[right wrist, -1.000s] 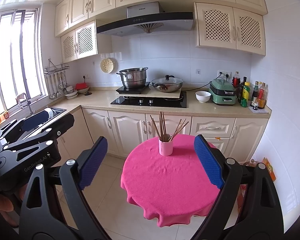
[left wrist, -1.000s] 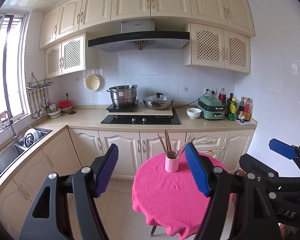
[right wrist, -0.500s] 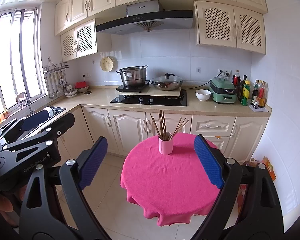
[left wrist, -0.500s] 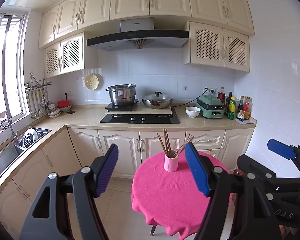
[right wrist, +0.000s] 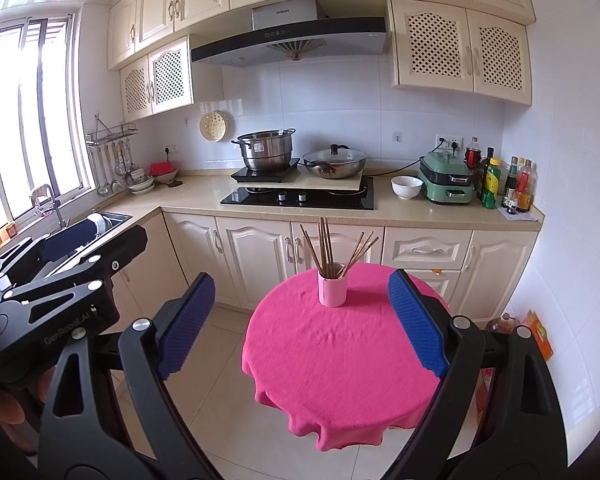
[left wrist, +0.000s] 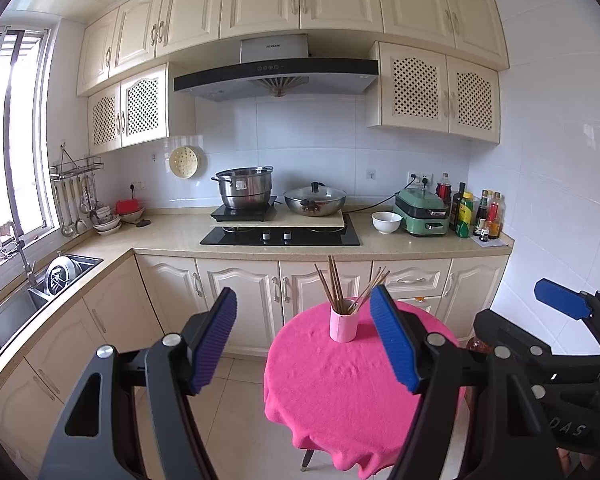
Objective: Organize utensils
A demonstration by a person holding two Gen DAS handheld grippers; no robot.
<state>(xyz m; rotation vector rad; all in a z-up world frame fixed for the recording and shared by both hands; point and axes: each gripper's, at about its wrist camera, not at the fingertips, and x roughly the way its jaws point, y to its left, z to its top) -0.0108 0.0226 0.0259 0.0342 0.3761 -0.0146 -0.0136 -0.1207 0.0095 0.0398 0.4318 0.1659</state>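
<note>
Very little has changed over the last second. In both wrist views the round desk (right wrist: 340, 352) under its pink cloth sits a touch lower and nearer in frame than it did a second ago, which suggests both hand-held grippers have drifted slightly, but neither has closed on anything or come close to the desk.

The left hand-held gripper (left wrist: 304, 338) stands with its blue pads wide apart and nothing between them; the desk and floor show through the gap. The right hand-held gripper (right wrist: 302, 320) is likewise spread wide and empty. Each also shows at the edge of the other's view, held in the air on the near side of the desk.

The chopsticks (right wrist: 332, 250) stand in the pink cup (right wrist: 332, 290), fanned out, some leaning left and some right. The cup is upright on the far part of the desk, a little left of centre in the right view. No loose utensil shows on the cloth.

For the task, the small shift settles nothing. With all the visible chopsticks in the cup and both grippers empty, this fits either a tidy-up that is over or a stage where the sticks have yet to be drawn out and sorted. The pictures do not tell which.
</note>
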